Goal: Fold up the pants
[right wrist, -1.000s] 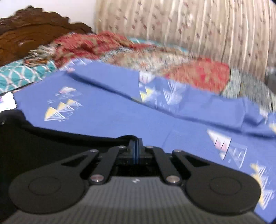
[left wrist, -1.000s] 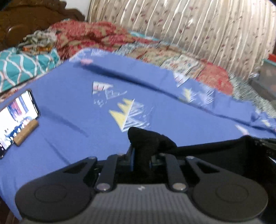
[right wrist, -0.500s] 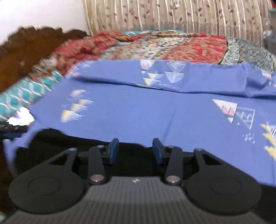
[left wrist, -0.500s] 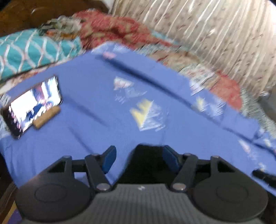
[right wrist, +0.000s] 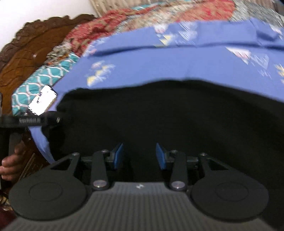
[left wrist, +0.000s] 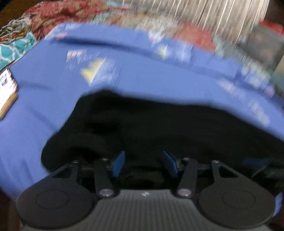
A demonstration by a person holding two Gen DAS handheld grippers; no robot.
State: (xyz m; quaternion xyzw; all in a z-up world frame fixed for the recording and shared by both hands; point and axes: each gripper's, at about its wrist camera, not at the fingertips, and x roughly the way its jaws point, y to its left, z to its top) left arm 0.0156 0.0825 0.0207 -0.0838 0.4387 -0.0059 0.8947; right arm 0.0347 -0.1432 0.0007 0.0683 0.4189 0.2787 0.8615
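Note:
Black pants lie on a blue bedsheet near the bed's front edge; they also fill the middle of the right wrist view. My left gripper is open and empty, its blue pads just above the pants' near left part. My right gripper is open and empty over the pants' near edge. The left gripper's body shows at the left of the right wrist view, beside the pants' left end. The left view is blurred.
A lit phone leans on a wooden stand at the sheet's left edge. A teal pillow, red patterned blankets, a carved wooden headboard and a curtain lie beyond.
Both grippers let go of the pants and opened. The pants now lie spread on the sheet. Both cameras tilted down and pulled back toward the front edge.

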